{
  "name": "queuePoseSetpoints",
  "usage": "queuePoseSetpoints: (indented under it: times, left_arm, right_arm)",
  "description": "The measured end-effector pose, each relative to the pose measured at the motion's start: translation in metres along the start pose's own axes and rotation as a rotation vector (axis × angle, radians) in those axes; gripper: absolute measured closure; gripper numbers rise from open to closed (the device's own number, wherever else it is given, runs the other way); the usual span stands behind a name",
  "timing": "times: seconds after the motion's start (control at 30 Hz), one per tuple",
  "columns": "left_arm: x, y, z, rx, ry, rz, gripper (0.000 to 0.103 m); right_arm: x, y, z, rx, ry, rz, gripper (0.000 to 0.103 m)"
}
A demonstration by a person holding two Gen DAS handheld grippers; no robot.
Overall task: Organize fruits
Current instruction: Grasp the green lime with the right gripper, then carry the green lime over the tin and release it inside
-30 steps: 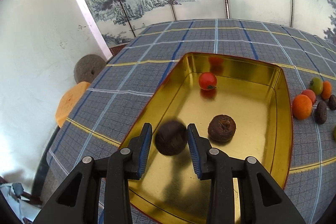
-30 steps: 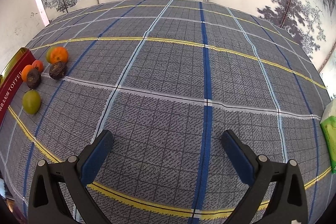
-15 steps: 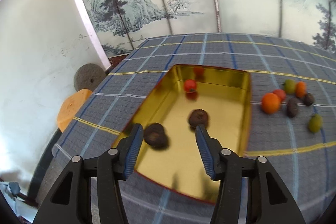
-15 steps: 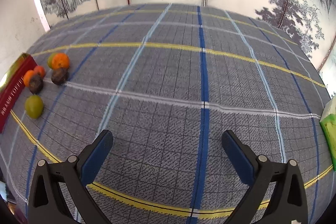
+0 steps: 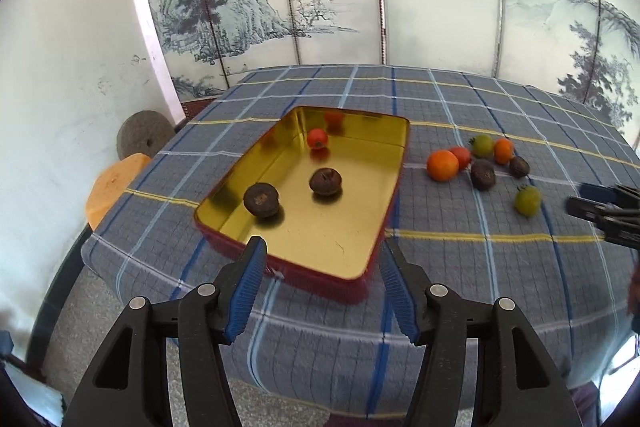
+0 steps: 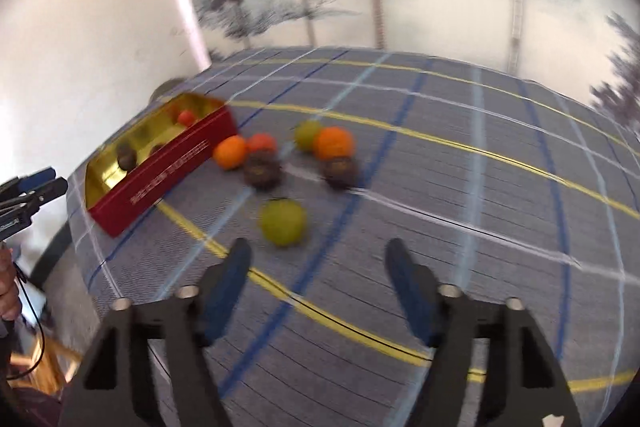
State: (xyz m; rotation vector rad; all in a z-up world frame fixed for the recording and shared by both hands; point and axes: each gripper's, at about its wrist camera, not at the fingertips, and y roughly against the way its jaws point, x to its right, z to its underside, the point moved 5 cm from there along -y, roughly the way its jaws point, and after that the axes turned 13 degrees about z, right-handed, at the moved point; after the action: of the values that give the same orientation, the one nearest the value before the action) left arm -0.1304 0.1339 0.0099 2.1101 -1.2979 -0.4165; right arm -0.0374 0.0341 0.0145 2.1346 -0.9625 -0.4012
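A gold tin with red sides (image 5: 384,227) holds two dark brown fruits (image 5: 261,200) (image 5: 325,181) and a red tomato (image 5: 317,139). My left gripper (image 5: 322,271) is open and empty, raised above the tin's near edge. Several loose fruits lie right of the tin: an orange (image 5: 442,165), a dark fruit (image 5: 483,174), a green fruit (image 5: 527,201). My right gripper (image 6: 318,269) is open and empty, just short of the green fruit (image 6: 283,221). The right wrist view is blurred; the tin (image 6: 168,179) shows at its left.
The table has a grey plaid cloth (image 5: 480,267), with its near edge below my left gripper. A painted screen (image 5: 360,7) stands behind. An orange stool (image 5: 114,183) and a round stone (image 5: 146,139) sit left of the table.
My left gripper let go of the dark fruit into the tin, opened, and pulled back and up. My right gripper swung left toward the loose fruits.
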Motion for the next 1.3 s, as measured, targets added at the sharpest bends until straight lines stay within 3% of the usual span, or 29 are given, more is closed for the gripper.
queuePoseSetpoints:
  times: [0.37,0.4,0.43,0.6,0.87,1.1,1.3]
  left_arm:
    - [0.010,0.007,0.007,-0.015,-0.027,0.040,0.043]
    - [0.009,0.007,0.007,-0.014,-0.023,0.042,0.043]
    - [0.008,0.007,0.007,-0.014,-0.018,0.044,0.043]
    - [-0.006,0.007,0.007,-0.027,0.034,0.049,0.043]
    - [-0.018,0.009,0.006,-0.019,0.037,-0.003,0.043]
    - [-0.033,0.008,0.011,-0.043,0.043,-0.038,0.043]
    - [-0.042,0.009,0.015,-0.056,0.022,-0.085,0.043]
  right_arm:
    - [-0.030,-0.047,-0.012,-0.086,0.034,-0.014,0.043]
    - [-0.031,-0.051,-0.011,-0.099,0.041,-0.013,0.049]
    - [-0.033,-0.054,-0.009,-0.114,0.052,-0.011,0.070]
    - [-0.046,-0.036,-0.016,-0.072,0.098,-0.020,0.071]
    - [-0.116,-0.011,-0.080,0.004,0.158,-0.215,0.071]
    - [-0.183,-0.051,-0.129,-0.036,0.198,-0.302,0.071]
    - [-0.228,-0.089,-0.145,-0.096,0.222,-0.313,0.070]
